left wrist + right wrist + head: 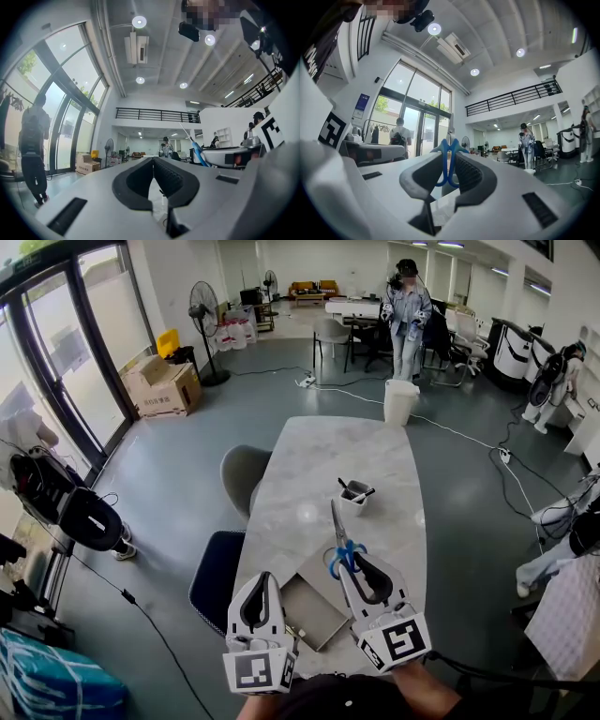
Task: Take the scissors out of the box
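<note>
While hanging level over the near end of the pale grey marbled oval worktop (pixel 319 465), clamps the blue-handled steel scissors (pixel 337 526) in the right gripper (pixel 345 559). Jaws pressed narrow onto the two handle loops. Blades shut, pointing away along the worktop's length and lifted clear of the surface. Seen in the right gripper view as blue loops standing upright between the dark ribbed pads.

Out of the flat grey box (pixel 314 610) already, just past its far right corner. Box flat on the worktop's near end, between the two grippers, askew to the worktop's edges. Left gripper (pixel 265 576) at the box's left side, near the worktop's left edge, jaws tip to tip with nothing between.

Ahead of the blade tips and slightly right, small white cup of dark pens (pixel 356 495), standing apart from the scissors, about midway along the worktop. Beyond the cup, open marbled surface up to the rounded far end. Off that far end, on the floor, white cylindrical bin (pixel 400 401).

Along the left edge, grey round-backed chair (pixel 242 474) pushed up to the worktop. Dark blue padded chair (pixel 214 577) nearer, beside the left gripper. Along the right edge, open grey floor (pixel 459 521), with cables lying farther out.
</note>
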A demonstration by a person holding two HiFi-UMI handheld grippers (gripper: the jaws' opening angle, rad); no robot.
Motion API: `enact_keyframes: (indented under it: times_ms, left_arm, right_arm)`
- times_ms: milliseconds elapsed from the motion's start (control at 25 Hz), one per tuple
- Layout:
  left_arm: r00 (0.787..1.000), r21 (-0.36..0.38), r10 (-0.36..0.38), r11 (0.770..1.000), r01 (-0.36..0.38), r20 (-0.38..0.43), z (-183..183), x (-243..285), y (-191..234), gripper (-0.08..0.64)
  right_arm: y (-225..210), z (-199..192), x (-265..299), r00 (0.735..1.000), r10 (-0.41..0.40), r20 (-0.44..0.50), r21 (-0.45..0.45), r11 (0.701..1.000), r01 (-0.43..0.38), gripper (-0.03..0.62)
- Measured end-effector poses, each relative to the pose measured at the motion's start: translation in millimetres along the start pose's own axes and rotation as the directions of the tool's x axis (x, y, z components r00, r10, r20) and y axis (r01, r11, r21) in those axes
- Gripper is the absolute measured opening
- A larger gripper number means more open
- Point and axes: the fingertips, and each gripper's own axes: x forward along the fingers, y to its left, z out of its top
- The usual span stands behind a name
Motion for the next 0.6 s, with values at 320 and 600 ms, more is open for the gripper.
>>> enact_keyframes:
  times_ms: [320,600]
  left_arm:
    - [1.000,0.004,0.002,1.000,-0.002,0.000,0.5,-3.8,-0.5,0.017]
    - [1.000,0.003,0.005,1.000,-0.005,-0.001,0.8,-3.9,2.0,0.017]
  right_arm:
    - [4.8,0.0,-1.2,1.000,0.005,-0.001,-0.006,1.000,-0.005,0.080]
    - [5.2,4.0,0.2,1.000,0.004,0.005,-0.003,1.000,-0.004,0.081]
